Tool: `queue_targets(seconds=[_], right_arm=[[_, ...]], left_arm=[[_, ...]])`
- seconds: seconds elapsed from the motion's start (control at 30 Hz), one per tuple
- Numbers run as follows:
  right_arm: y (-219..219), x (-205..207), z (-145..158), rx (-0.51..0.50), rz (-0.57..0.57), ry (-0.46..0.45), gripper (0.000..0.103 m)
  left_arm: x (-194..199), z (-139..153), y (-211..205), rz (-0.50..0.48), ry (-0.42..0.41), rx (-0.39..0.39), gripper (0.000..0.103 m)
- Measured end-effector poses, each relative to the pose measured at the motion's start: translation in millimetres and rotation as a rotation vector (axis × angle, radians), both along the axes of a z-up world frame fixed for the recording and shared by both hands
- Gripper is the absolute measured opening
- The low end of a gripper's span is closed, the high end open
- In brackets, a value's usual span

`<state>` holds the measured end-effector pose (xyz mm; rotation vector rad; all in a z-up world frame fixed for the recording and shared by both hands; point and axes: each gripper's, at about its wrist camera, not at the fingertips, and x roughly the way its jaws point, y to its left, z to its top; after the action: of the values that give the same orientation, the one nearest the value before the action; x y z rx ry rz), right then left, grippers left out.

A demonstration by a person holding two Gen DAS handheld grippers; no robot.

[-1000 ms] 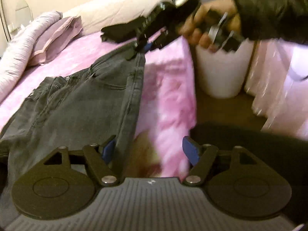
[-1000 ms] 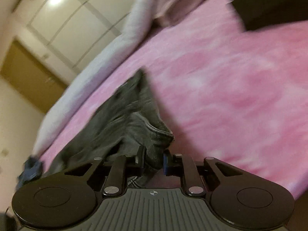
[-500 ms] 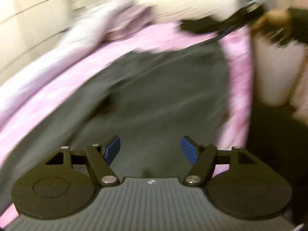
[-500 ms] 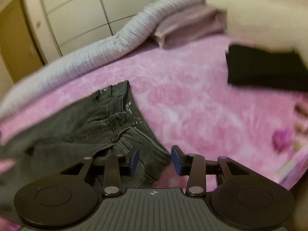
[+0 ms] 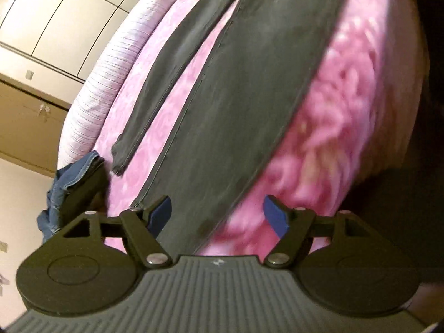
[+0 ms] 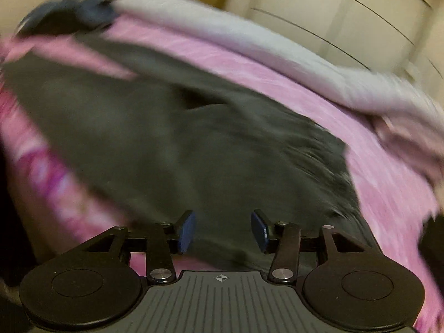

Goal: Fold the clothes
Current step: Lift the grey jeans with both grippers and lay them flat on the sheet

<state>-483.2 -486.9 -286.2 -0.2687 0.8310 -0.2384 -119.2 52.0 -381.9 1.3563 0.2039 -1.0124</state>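
On the pink bed (image 5: 341,127) the grey jeans (image 5: 244,105) lie flat, long legs running away from the left gripper (image 5: 216,213). Both it and the right gripper (image 6: 223,231) are opening, squeezing nothing, just above the cloth

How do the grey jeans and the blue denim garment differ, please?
The grey jeans lie spread flat on the pink bedspread with both legs stretched out; the blue garment is bunched at the bed's edge, partly hanging off. The jeans are dark grey, the garment mid-blue. Both look like denim.
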Motion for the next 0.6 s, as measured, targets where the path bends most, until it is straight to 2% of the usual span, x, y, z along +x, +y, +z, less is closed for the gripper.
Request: queue_targets(seconds=[0.13, 0.2, 0.23, 0.27, 0.3, 0.47, 0.5, 0.53, 0.57, 0.6], right_arm=[[34.5, 12.2, -26.8, -0.177, 0.154, 0.127, 0.049], [48.9, 11.3, -35.3, -0.279, 0.231, 0.179, 0.049], [53.9, 9.9, -39.7, -0.324, 0.265, 0.200, 0.049], [55.8, 8.1, -44.1, -0.358, 0.289, 0.217, 0.049], [56.8, 6.9, -48.6, -0.388, 0.307, 0.235, 0.049], [43.5, 7.4, -75.6, -0.524, 0.318, 0.302, 0.049], [38.8, 7.3, -80.2, -0.536, 0.323, 0.306, 0.047], [34.3, 7.5, -82.4, -0.533, 0.318, 0.311, 0.018], [30.2, 8.3, -80.8, -0.506, 0.300, 0.316, 0.009], [28.2, 7.9, -77.9, -0.489, 0.285, 0.310, 0.009]], left_arm=[[2.0, -12.0, 7.1, -0.113, -0.098, 0.040, 0.072], [4.7, -13.6, 5.1, -0.130, -0.121, 0.064, 0.064], [6.9, -14.9, 4.3, -0.120, -0.133, 0.073, 0.048], [9.5, -16.6, 3.6, -0.104, -0.146, 0.080, 0.015], [12.0, -18.3, 2.9, -0.088, -0.160, 0.087, 0.006], [14.6, -6.5, 6.6, -0.053, -0.135, 0.048, 0.005], [13.7, -1.2, 8.2, -0.042, -0.126, 0.038, 0.005], [10.2, 5.9, 11.8, -0.028, -0.116, 0.034, 0.005], [4.5, 11.9, 16.5, -0.017, -0.114, 0.031, 0.004], [1.2, 14.7, 18.4, -0.006, -0.109, 0.030, 0.004]])
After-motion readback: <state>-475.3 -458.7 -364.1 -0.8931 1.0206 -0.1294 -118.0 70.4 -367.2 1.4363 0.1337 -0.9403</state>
